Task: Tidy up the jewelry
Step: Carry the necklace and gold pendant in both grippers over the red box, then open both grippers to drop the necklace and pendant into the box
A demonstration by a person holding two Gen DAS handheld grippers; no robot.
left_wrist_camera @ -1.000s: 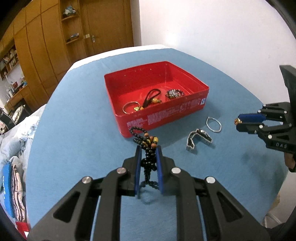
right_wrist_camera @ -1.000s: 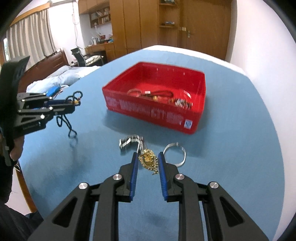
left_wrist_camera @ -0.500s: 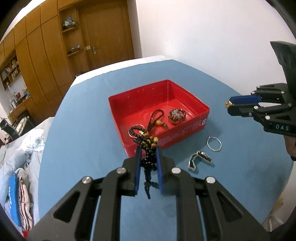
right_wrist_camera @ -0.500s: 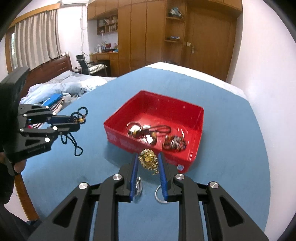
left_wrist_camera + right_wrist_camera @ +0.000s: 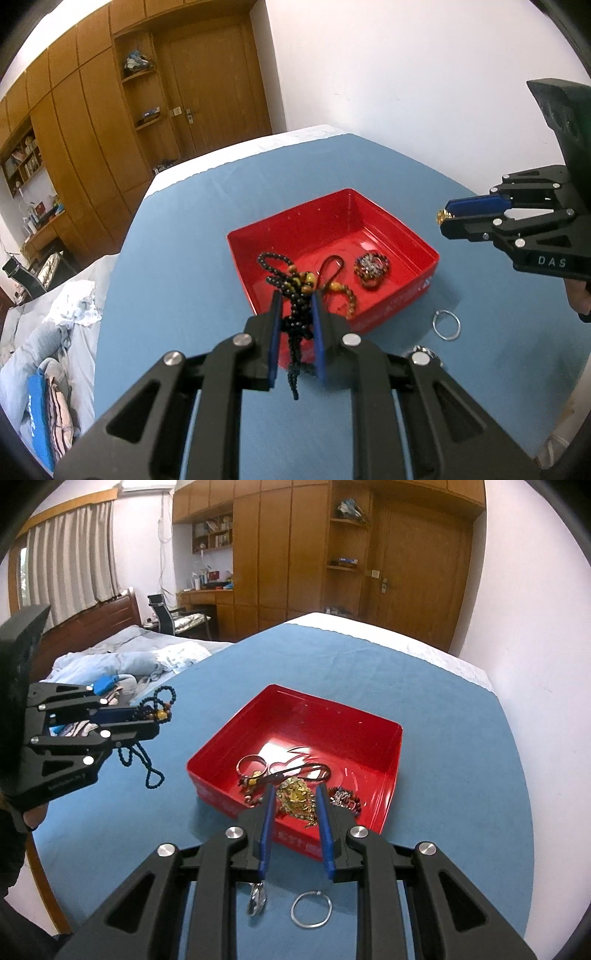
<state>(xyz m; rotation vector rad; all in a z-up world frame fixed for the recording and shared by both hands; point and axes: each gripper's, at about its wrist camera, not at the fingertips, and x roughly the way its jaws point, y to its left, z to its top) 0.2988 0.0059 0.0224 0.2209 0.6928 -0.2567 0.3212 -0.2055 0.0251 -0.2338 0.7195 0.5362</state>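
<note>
A red tray (image 5: 402, 229) (image 5: 395, 753) sits on the blue table and holds a beaded bracelet (image 5: 372, 266), a cord charm (image 5: 332, 264) and a silver ring (image 5: 252, 765). My left gripper (image 5: 295, 301) is shut on a black bead bracelet (image 5: 291, 284), held above the tray's near-left edge; it also shows in the right wrist view (image 5: 157, 716). My right gripper (image 5: 295, 794) is shut on a gold pendant (image 5: 295, 795), held above the tray's near wall; it also shows in the left wrist view (image 5: 443, 218).
A silver ring (image 5: 311, 909) (image 5: 446, 324) and a silver clasp piece (image 5: 256, 899) lie on the table in front of the tray. A bed with bedding (image 5: 122, 661) is left of the table. Wooden wardrobes (image 5: 110, 122) stand behind.
Both grippers have risen and moved forward with their jewelry, from low over the table to above the tray's near edge.
</note>
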